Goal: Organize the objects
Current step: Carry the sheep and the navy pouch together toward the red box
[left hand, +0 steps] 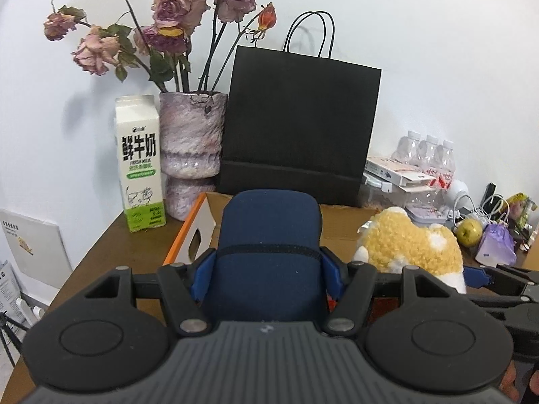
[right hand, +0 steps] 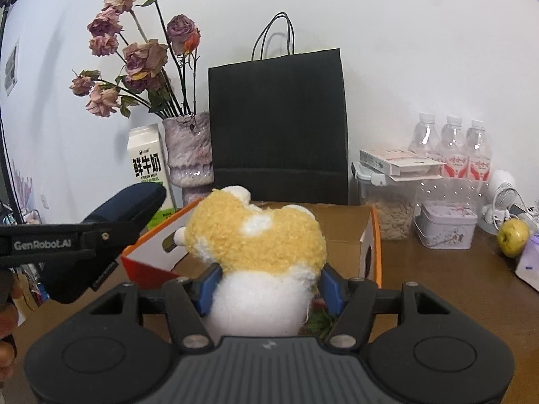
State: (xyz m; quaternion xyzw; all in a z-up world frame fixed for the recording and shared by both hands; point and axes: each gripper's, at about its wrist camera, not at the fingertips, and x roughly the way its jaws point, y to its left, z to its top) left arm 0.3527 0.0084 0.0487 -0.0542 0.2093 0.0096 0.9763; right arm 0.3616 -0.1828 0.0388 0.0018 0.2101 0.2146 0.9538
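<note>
Left wrist view | left gripper (left hand: 267, 269) clamps navy case (left hand: 267, 235) between its 2 fingers | right gripper (right hand: 267, 284) squeezes plush (right hand: 256, 239) | both carried above box (right hand: 370, 235) ahead, likely for dropping in

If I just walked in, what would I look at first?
Probably the fluffy yellow-and-white plush toy, squeezed in the right gripper above the open cardboard box. Next to it, the left gripper holds a dark blue case. Behind them a tall black bag stands against the wall, with wilted roses in a vase to its left.
</note>
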